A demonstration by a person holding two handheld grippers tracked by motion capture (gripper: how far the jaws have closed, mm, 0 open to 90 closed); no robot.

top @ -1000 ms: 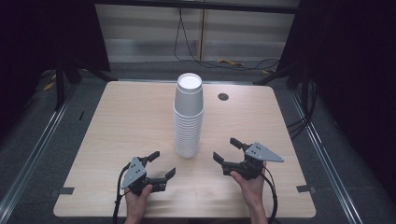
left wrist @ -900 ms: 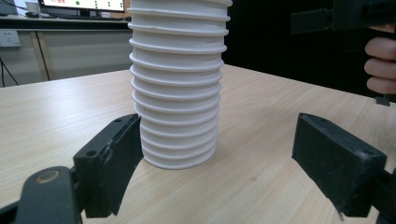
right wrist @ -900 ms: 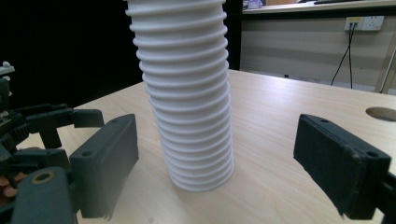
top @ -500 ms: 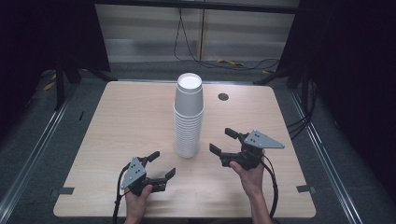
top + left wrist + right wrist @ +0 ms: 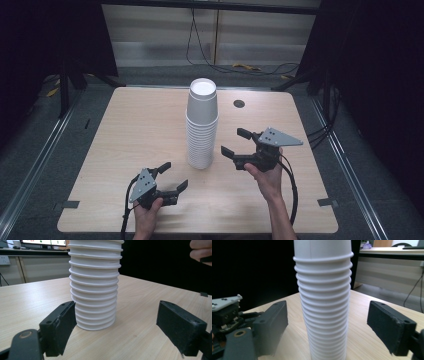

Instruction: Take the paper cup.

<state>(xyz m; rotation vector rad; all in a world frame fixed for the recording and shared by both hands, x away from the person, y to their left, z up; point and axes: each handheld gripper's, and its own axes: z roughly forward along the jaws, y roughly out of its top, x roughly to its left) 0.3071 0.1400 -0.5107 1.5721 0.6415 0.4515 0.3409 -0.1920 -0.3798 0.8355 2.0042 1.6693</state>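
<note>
We see tall white cup stack [image 5: 202, 125] upright mid-desk [image 5: 125, 130], R gripper [image 5: 240, 143] fingers spread wide beside stack, not touching, L gripper [image 5: 169, 177] low nr desk front, fingers apart, empty.

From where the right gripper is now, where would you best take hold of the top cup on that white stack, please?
Probably on the top cup's bare wall, above the ribbed rims of the stack of cups. Bring the right gripper level from the stack's right, its open jaws straddling the upright, upside-down, round cup.

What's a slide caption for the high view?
Two open hand-held grippers flank a stack of white cups on a wooden table.
</note>
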